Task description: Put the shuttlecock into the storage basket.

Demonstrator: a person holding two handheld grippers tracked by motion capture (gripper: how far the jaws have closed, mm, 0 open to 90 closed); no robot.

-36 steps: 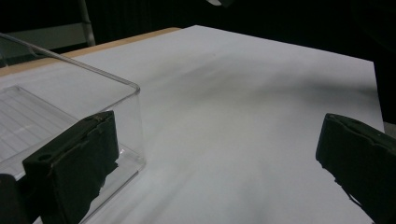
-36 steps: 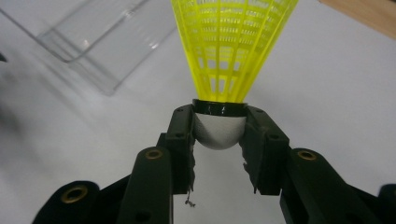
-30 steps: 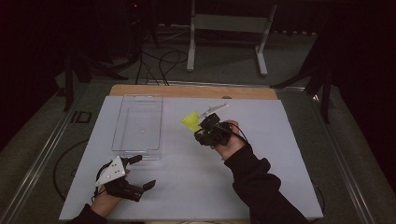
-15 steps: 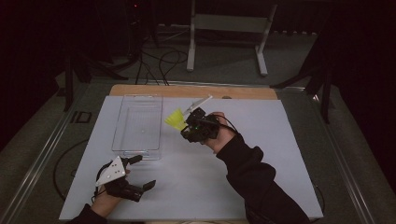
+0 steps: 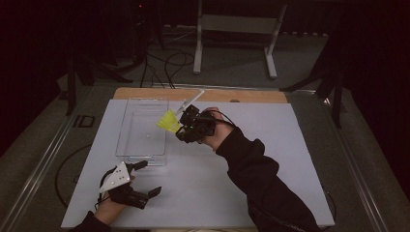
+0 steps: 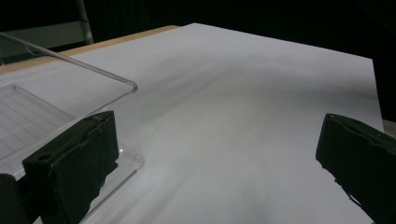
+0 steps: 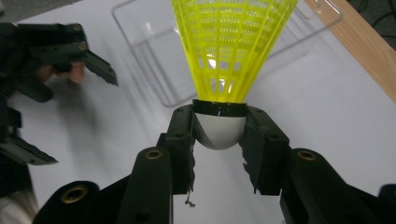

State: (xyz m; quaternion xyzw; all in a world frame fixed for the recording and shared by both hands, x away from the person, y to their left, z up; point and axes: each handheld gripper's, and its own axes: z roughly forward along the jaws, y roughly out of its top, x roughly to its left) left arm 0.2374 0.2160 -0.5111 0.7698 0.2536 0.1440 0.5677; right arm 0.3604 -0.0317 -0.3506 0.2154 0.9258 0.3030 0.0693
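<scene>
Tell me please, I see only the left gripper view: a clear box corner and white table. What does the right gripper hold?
Observer: The right gripper is shut on a yellow shuttlecock, the jaws clamping its white cork base.
Operator: Where is it relative to the box?
Observer: In the high view the shuttlecock hangs at the right edge of the clear box.
Operator: Is anything already inside the box?
Observer: No, its ribbed floor looks bare.
Operator: And my left gripper?
Observer: The left gripper rests open near the box's near end, holding nothing.
</scene>
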